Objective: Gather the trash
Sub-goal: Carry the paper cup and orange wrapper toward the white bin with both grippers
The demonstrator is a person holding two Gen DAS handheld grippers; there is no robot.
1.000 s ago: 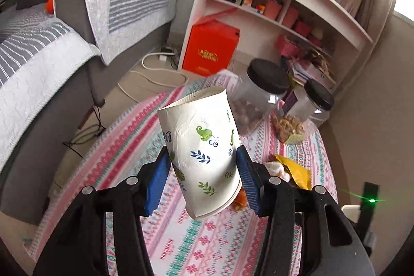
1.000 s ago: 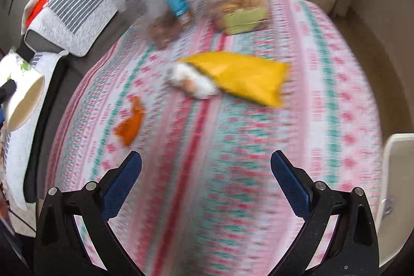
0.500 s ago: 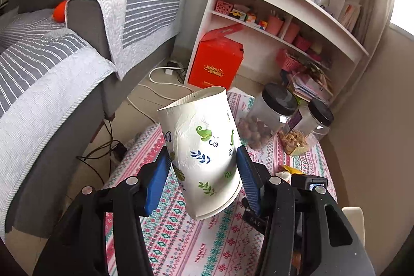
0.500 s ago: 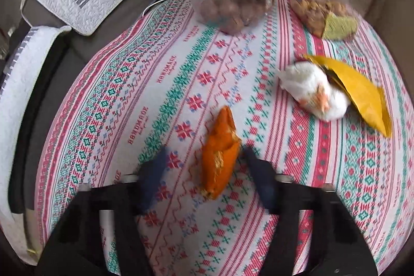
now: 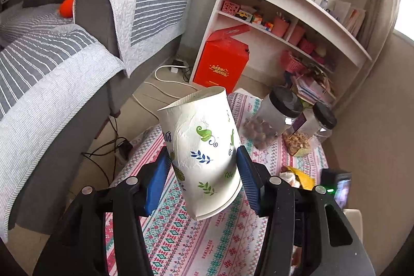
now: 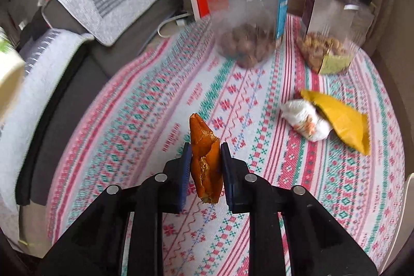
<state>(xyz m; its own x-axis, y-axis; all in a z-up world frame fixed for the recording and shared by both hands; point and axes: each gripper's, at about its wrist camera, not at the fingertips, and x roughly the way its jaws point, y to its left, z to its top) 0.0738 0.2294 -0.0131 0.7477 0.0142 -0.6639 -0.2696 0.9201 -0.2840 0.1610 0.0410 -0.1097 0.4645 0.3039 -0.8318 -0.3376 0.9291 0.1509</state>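
My left gripper [image 5: 203, 155] is shut on a white paper cup [image 5: 199, 126] printed with leaves, held tilted above the near edge of the table. In the right wrist view, my right gripper [image 6: 205, 146] has its jaws closing on a piece of orange peel [image 6: 200, 131], and both blue pads press on its sides. A crumpled white tissue [image 6: 305, 120] and a yellow wrapper [image 6: 344, 123] lie together on the patterned tablecloth [image 6: 129, 120], to the right of the peel. The cup's rim [image 6: 7, 74] shows at the far left edge of that view.
Two clear jars with black lids [image 6: 245, 25] [image 6: 333, 38] stand at the table's far side. A grey sofa with striped covers [image 5: 51, 69] runs along the left. Cables [image 5: 108, 146] lie on the floor, and a red box [image 5: 222, 64] sits by white shelves [image 5: 297, 17].
My right gripper moved across the table to the orange peel and closed on it from wide open. My left gripper drew back with the cup still held.
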